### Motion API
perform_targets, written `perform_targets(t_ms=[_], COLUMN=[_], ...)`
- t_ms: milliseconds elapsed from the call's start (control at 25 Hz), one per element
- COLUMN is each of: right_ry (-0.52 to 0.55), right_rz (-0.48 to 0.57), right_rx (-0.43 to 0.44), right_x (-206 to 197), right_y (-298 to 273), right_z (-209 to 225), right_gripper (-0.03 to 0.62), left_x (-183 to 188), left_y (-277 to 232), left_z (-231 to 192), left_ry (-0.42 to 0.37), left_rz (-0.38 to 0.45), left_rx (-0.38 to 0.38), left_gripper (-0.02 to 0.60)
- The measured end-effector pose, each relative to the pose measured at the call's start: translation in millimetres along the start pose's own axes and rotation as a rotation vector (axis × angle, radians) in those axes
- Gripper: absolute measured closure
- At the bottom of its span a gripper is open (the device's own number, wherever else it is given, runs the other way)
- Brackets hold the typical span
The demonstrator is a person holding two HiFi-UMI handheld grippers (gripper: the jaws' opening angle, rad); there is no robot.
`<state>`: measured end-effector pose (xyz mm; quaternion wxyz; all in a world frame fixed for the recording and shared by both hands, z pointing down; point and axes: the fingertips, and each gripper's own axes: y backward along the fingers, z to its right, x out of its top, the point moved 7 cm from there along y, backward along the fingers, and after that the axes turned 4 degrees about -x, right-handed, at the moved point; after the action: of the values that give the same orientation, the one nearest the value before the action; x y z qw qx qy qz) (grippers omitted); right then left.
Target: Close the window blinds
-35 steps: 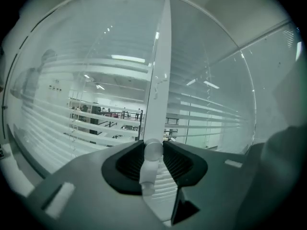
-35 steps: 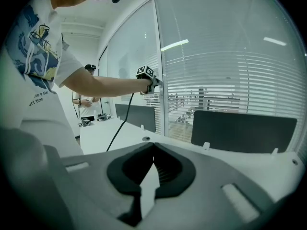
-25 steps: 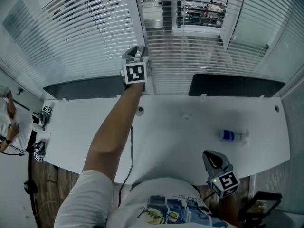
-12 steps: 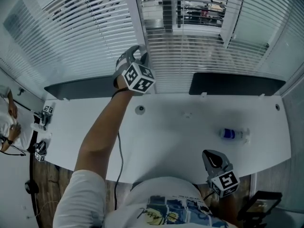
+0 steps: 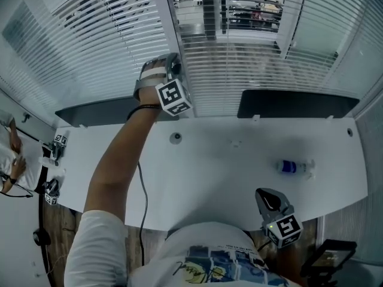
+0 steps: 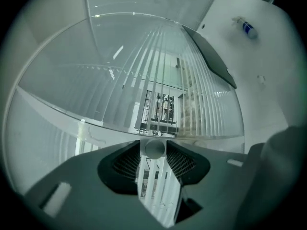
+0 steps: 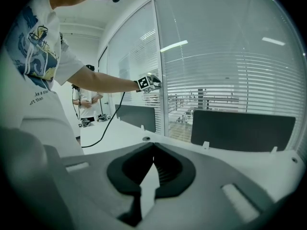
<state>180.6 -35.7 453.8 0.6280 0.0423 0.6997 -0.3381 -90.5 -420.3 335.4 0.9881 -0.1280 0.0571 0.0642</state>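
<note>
right gripper: hanging low over the near edge of the desk, close to the person's body; jaws are pressing together at the tips with nothing between them.
bottle: lying on its side on the desk, ahead of the right gripper and well apart from it.
cable: trailing under the left arm across the desk's near side.
divider panels: standing dark along the desk's far edge, just under the blinds.
left gripper: reaching out over the desk at arm's length and sitting at the window post; jaws are standing spread, having just been opening and then easing back in a little.
round knob: sitting right between the left gripper's jaw tips, showing end-on as a disc; the pads are flanking it, and a thin gap seems to be showing on one side.
blinds: hanging straight beyond the left gripper's jaws, filling the panes on both sides of the post, well apart from the right gripper.
slats: running level across the window in the head view, long axis side to side; appearing upright in the left gripper view. Gaps between them are letting railings outside show through in the upper middle pane.
person: standing at the far left edge, beside the desk's end.
</note>
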Motion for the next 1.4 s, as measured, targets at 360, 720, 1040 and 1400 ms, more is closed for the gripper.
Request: perform_targets(t_ms=[360,720,1040,1400], right_ry=[0.009,0.013,0.011,0.006], right_rz=[0.004,0.000,-0.005,-0.004], right_rx=[-0.003,0.002,0.004,0.013], right_x=[-2.4,0.2,-2.3,-3.9], right_y=[-1.2,-6.7,-6.4,-7.9], right_z=[2.9,2.5,2.5,2.8], right_gripper=[0.591,0.591,0.591,0.591], left_x=[0.5,-3.5,-7.7,-18.6], left_y=[-2.1,-2.4,1.3,4.6], left_z=[2.7,-4.1,-8.8,-15.4], left_ry=[0.039,0.422,0.745,1.203], left_rz=[-0.013,0.018,0.052,0.115], left_rx=[0.008,0.012,0.000,-0.038], left_gripper=[0.460,0.457,0.457,0.457])
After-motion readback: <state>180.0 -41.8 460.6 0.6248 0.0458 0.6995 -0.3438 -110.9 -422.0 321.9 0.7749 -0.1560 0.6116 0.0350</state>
